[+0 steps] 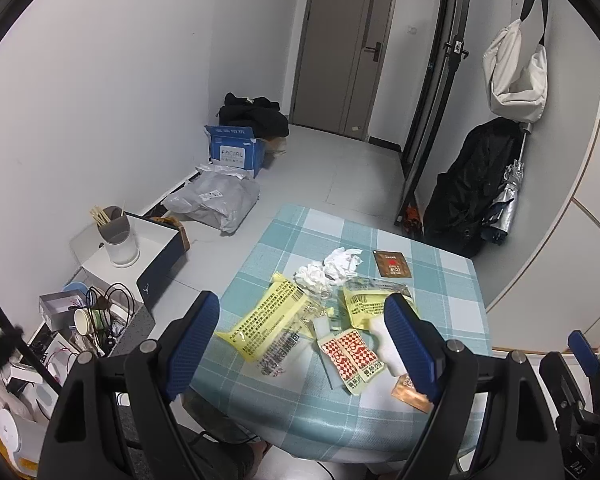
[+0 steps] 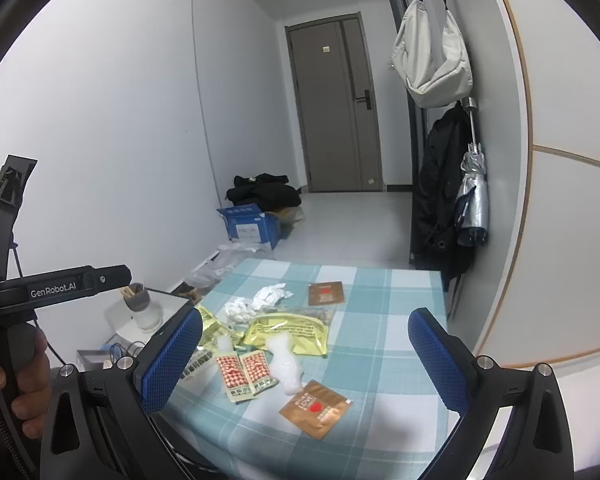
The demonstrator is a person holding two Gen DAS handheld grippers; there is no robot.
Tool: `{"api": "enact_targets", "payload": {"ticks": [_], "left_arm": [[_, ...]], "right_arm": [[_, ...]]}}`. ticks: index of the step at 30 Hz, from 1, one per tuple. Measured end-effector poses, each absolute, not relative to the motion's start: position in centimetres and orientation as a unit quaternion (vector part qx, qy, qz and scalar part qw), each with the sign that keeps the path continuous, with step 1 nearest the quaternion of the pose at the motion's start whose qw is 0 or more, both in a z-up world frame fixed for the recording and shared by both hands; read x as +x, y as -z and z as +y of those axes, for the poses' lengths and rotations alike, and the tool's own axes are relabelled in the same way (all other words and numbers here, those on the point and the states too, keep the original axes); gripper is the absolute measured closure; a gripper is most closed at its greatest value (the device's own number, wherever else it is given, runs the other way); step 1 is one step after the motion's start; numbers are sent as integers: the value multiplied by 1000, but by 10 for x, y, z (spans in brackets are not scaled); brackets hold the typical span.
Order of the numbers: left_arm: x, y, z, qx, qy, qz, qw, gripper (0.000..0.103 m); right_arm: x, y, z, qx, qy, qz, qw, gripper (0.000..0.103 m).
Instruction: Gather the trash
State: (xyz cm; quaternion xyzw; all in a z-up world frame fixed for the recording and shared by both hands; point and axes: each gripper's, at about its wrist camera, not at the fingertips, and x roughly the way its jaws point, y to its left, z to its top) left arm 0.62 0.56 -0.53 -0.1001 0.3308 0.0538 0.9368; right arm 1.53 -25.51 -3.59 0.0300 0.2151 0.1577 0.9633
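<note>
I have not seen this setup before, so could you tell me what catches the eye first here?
Litter is strewn across the checked table: yellow wrappers in the middle, crumpled tissues behind them and a brown sachet nearest. Both the left gripper and the right gripper hover open above it, holding nothing.

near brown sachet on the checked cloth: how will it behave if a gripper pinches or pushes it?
The brown sachet lies flat and thin on the checked tablecloth, so a pinch from above probably finds little edge. Its foil-like sheen suggests it is slick and light, and likely to slide when pushed. One corner looks slightly lifted, so it probably flexes rather than staying stiff.
</note>
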Motion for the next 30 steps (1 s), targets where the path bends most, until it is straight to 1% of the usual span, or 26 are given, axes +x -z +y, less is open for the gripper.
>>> {"api": "enact_targets", "payload": {"ticks": [10,19,23,27,30], "left_arm": [[33,25,20,-116,-31,367,923,21],[98,80,44,-157,11,477,865,21],[112,92,64,-172,-14,490,855,21],[127,102,82,-159,-11,511,844,21],[130,108,82,-136,16,528,838,21]], "right_arm": [[28,43,-249,41,-164,239,956,0],[58,62,-231,28,-182,293,938,0],[72,73,-218,5,-192,319,928,0],[82,83,-205,-19,-205,337,919,1],[89,89,-196,-31,-213,347,913,1]]}}
